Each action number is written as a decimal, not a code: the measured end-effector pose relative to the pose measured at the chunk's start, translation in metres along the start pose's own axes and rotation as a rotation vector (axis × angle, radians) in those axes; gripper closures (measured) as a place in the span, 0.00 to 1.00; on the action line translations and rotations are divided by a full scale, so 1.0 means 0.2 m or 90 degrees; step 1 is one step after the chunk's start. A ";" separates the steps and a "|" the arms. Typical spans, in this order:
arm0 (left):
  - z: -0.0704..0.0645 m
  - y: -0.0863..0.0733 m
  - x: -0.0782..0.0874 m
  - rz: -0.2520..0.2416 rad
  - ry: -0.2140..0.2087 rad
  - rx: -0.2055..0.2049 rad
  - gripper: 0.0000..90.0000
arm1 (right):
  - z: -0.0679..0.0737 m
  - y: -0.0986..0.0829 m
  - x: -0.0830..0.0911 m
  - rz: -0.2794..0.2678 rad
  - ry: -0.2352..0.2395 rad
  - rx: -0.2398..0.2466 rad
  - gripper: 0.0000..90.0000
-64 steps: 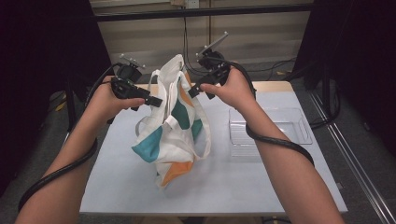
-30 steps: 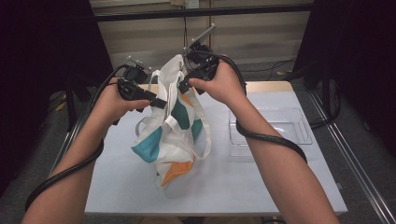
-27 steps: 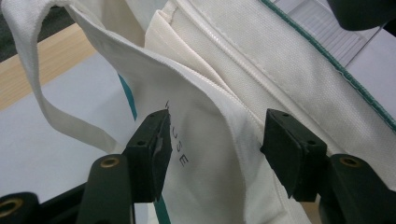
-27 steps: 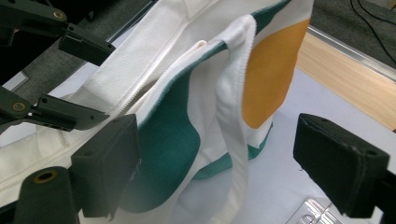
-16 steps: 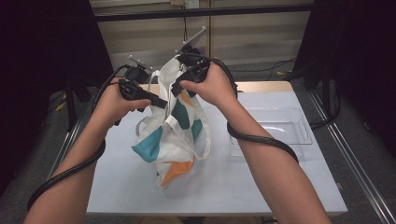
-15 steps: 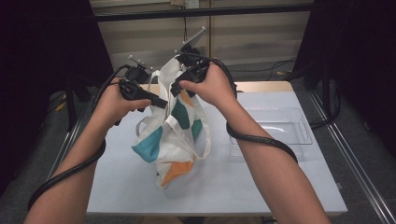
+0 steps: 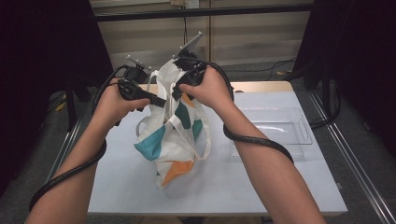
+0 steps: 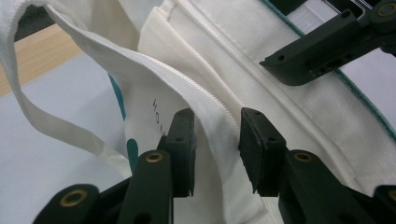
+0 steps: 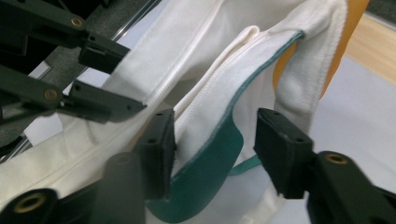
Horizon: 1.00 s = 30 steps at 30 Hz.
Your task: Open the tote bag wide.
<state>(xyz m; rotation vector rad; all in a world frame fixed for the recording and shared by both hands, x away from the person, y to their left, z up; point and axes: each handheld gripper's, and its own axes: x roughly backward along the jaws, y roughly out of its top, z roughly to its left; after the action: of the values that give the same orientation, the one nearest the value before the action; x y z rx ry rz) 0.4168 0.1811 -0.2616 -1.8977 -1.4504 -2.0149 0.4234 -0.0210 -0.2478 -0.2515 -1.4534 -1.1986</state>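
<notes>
From up high, I see my left tool (image 7: 156, 100) and right tool (image 7: 180, 88) at the top of the white cloth bag with teal and orange patches (image 7: 173, 135), which stands on the pale tabletop (image 7: 261, 182). In the left gripper view, my left tool (image 8: 215, 140) is open around the bag's edge. In the right gripper view, my right tool (image 9: 215, 140) is open around the teal rim.
</notes>
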 end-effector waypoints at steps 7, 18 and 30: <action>0.01 -0.01 0.00 -0.002 0.011 0.012 0.78 | -0.04 -0.03 -0.01 0.017 0.011 -0.003 0.72; 0.04 -0.03 0.01 0.001 0.039 0.022 0.80 | -0.11 -0.08 -0.02 0.034 0.007 -0.014 0.75; 0.08 -0.07 0.02 0.011 0.050 0.039 0.82 | -0.21 -0.17 -0.03 0.037 0.003 -0.033 0.77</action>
<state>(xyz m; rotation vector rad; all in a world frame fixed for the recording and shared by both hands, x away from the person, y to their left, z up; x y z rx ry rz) 0.4202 0.2014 -0.2707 -1.7805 -1.4541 -1.9887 0.4257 -0.0664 -0.2788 -0.3244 -1.4022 -1.1904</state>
